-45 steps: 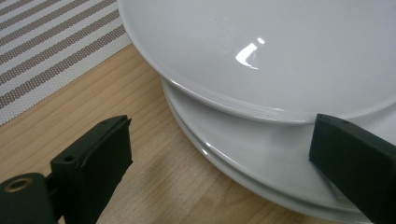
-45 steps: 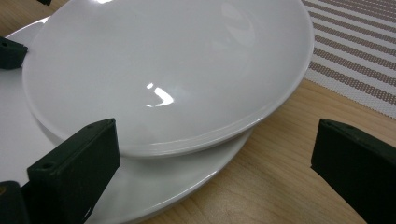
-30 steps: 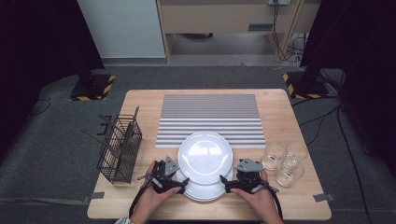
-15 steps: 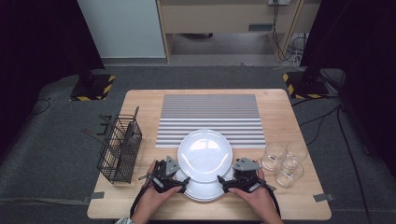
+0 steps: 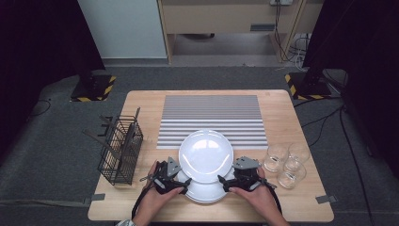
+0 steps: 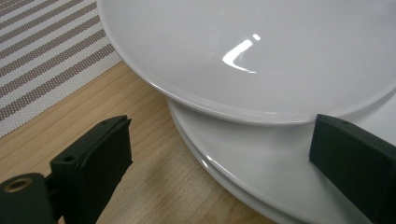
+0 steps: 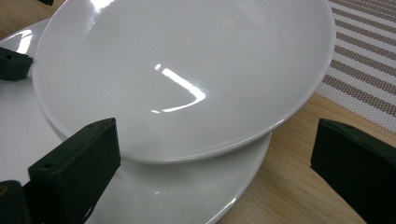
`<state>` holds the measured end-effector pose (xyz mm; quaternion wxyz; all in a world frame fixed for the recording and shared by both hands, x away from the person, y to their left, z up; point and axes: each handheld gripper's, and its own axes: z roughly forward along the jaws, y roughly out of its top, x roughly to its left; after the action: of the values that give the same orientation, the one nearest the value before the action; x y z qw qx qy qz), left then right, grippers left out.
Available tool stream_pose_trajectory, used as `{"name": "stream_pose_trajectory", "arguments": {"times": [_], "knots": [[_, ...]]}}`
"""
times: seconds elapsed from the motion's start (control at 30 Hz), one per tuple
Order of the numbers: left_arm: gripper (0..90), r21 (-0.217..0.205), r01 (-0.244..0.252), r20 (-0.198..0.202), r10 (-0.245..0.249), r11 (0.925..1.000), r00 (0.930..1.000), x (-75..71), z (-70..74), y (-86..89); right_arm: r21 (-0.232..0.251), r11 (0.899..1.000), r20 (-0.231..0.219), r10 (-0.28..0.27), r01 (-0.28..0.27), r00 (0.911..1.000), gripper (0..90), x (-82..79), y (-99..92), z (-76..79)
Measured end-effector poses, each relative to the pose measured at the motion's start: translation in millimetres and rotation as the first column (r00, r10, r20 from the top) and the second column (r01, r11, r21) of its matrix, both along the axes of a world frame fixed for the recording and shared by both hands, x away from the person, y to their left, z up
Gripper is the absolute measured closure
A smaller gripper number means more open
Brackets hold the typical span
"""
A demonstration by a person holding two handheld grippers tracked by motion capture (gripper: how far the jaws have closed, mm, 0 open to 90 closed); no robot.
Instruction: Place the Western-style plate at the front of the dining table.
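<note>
My left claw (image 5: 181, 181) and right claw (image 5: 225, 181) are both wide open, low in the frame, one on each side of the top plate (image 5: 206, 155). It sits shifted up the frame on the stack (image 5: 203, 194) on the table (image 5: 282, 117). I think it is hard, smooth, slippery and breakable, so I would pinch its rim from both sides.
</note>
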<state>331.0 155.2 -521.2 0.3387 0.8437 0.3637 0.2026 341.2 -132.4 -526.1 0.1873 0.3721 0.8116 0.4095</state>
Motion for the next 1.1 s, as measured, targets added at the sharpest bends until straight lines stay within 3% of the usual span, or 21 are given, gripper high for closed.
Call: {"name": "stream_pose_trajectory", "arguments": {"times": [0.33, 0.43, 0.93, 1.1], "knots": [[5.1, -0.006, 0.000, 0.011, 0.000, 1.0000, 0.9999, 1.4, 0.6, -0.3, -0.038, 0.999, 0.005, 0.025, -0.025, 0.9997, 0.5, -2.3, 5.7, -2.0], [4.7, -0.026, 0.002, 0.009, -0.002, 0.9997, 1.0000, 3.5, 1.4, -1.6, -0.049, 0.998, 0.014, 0.030, -0.029, 0.9995, 1.2, -3.6, 6.6, -1.9], [6.0, -0.014, -0.019, 0.027, 0.020, 0.9997, 0.9994, 3.0, 4.1, -2.8, -0.041, 0.999, -0.003, 0.024, -0.024, 0.9997, 1.2, -3.4, 8.8, -1.9], [5.9, -0.015, -0.025, 0.016, 0.025, 0.9996, 0.9996, 4.2, 3.2, -1.6, -0.044, 0.999, 0.016, 0.027, -0.026, 0.9995, 1.5, -5.4, 12.0, -2.2]]}}
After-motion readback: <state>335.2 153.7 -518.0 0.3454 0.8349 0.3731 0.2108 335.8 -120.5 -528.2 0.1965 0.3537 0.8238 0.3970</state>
